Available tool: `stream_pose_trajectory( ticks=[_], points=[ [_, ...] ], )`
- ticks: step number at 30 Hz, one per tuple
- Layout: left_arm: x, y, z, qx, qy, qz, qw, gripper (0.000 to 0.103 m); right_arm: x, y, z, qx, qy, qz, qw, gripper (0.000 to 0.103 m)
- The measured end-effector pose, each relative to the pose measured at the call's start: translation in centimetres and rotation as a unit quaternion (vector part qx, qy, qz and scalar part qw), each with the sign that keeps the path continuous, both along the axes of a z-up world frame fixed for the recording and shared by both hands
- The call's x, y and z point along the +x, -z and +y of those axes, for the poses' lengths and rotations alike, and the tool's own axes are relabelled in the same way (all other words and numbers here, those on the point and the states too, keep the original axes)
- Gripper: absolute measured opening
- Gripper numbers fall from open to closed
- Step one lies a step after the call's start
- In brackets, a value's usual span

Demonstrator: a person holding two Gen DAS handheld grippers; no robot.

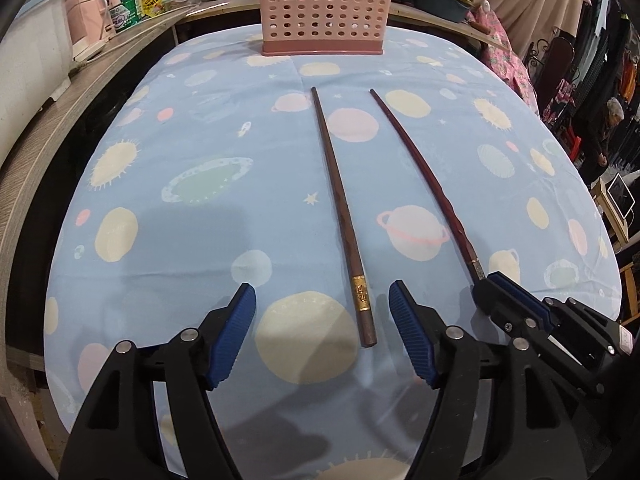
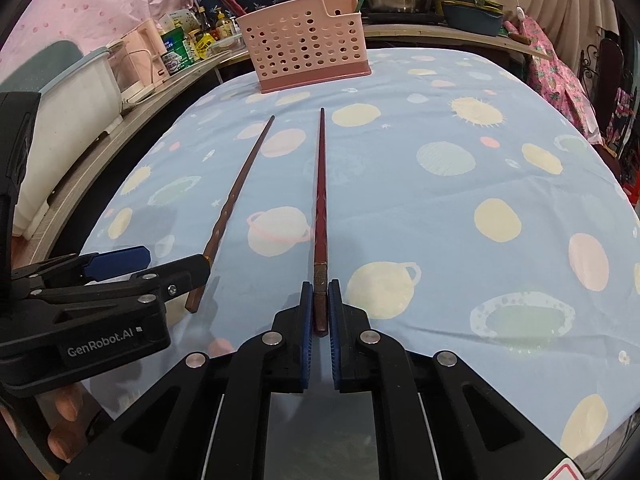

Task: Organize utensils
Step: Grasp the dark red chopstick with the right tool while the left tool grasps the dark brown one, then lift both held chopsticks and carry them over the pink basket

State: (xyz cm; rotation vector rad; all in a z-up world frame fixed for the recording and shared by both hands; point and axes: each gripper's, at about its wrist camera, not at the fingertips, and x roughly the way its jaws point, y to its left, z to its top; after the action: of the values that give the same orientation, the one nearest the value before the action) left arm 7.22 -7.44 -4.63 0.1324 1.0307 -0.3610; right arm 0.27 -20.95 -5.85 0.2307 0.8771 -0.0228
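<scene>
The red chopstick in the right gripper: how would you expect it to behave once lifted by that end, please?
The red chopstick looks stiff, so it should stay straight. Gripped by the right gripper at one end, its length may make it pivot or droop. Its glossy surface could slip.

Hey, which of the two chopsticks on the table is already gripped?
The reddish chopstick: the right gripper is shut on its thick end. The brown chopstick with the gold band lies free between the open fingers of the left gripper.
</scene>
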Motion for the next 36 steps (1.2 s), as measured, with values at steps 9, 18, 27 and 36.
stream_pose_trajectory(
  ticks=[9,18,27,36],
  points=[
    [0.3,0.3,0.4,-0.007,0.0,0.008,0.9999,0.036,0.0,0.0,0.0,0.0,0.0,0.0,1.0,0.007],
    [0.3,0.3,0.4,-0.02,0.012,0.021,0.9995,0.007,-0.1,0.0,0.1,0.0,-0.001,0.0,1.0,0.007],
    [0.2,-0.2,0.7,-0.023,0.006,0.022,0.9995,0.007,-0.3,-0.4,0.3,0.002,-0.005,-0.004,1.0,0.007],
    [0.3,-2.9,1.7,-0.042,-0.01,0.001,0.9991,0.007,-0.3,-2.8,-0.1,0.007,-0.001,-0.029,1.0,0.007]
  ],
)
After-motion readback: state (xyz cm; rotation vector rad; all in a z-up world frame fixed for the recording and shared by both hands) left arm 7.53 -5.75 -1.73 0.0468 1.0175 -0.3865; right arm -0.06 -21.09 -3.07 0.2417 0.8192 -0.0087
